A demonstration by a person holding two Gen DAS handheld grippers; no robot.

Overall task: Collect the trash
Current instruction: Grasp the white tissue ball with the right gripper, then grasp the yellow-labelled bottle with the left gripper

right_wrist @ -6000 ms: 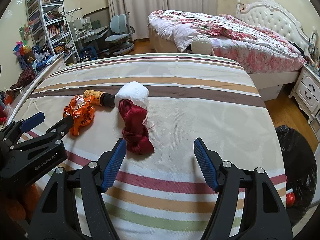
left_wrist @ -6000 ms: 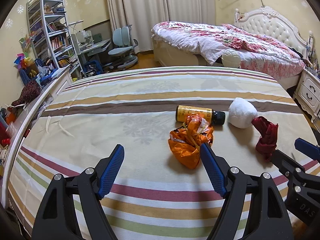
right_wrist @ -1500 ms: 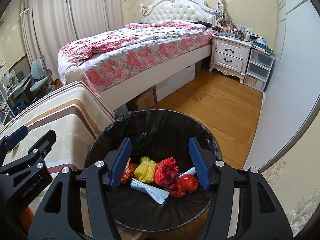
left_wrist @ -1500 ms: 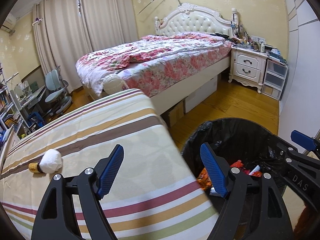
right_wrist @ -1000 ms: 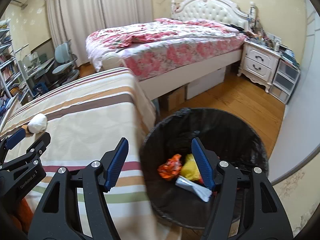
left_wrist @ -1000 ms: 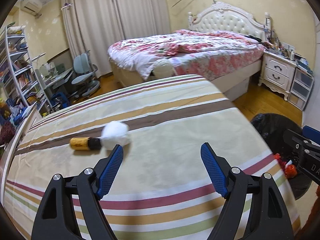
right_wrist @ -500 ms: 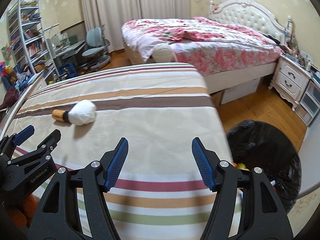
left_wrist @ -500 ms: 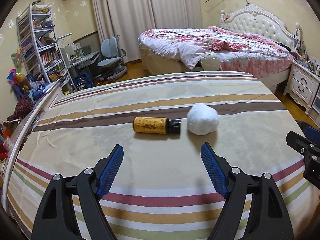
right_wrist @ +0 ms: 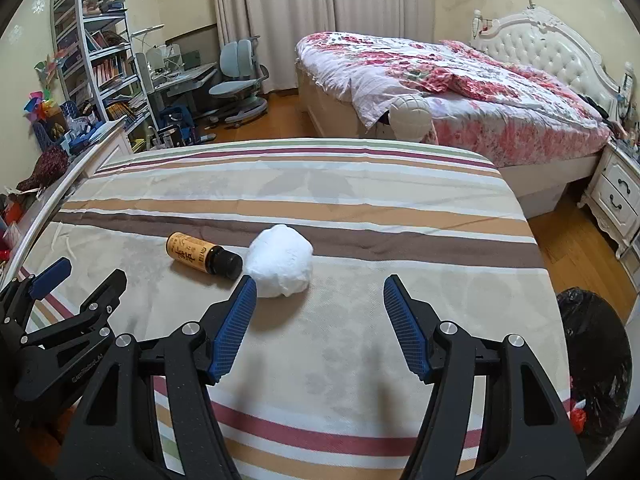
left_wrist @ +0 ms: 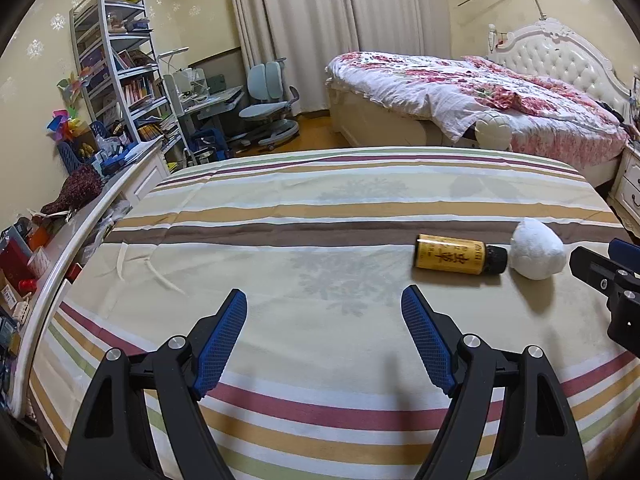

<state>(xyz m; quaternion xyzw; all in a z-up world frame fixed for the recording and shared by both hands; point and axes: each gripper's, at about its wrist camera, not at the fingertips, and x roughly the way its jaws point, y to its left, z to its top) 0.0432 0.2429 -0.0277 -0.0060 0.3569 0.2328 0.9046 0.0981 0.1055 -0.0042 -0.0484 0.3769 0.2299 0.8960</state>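
Note:
A yellow bottle with a black cap (left_wrist: 460, 260) lies on its side on the striped bed cover (left_wrist: 320, 216), touching a white crumpled paper ball (left_wrist: 538, 254). My left gripper (left_wrist: 324, 316) is open and empty, hovering over the cover to the left of the bottle. In the right wrist view the bottle (right_wrist: 202, 258) and the paper ball (right_wrist: 282, 262) lie just beyond my right gripper's left finger. My right gripper (right_wrist: 320, 296) is open and empty. The black-lined trash bin (right_wrist: 592, 360) stands on the floor at the bed's right edge.
A floral double bed (right_wrist: 460, 80) stands beyond the striped bed. A shelf unit (left_wrist: 116, 80), a desk and a chair (left_wrist: 264, 108) line the far left. A cluttered ledge (left_wrist: 60, 240) runs along the bed's left side. A white nightstand (right_wrist: 620, 196) is at right.
Both grippers swung left from the bin back over the striped bed and are now nearer the bottle and paper ball. The orange wrapper and red cloth seen 6 s ago are gone from the bed.

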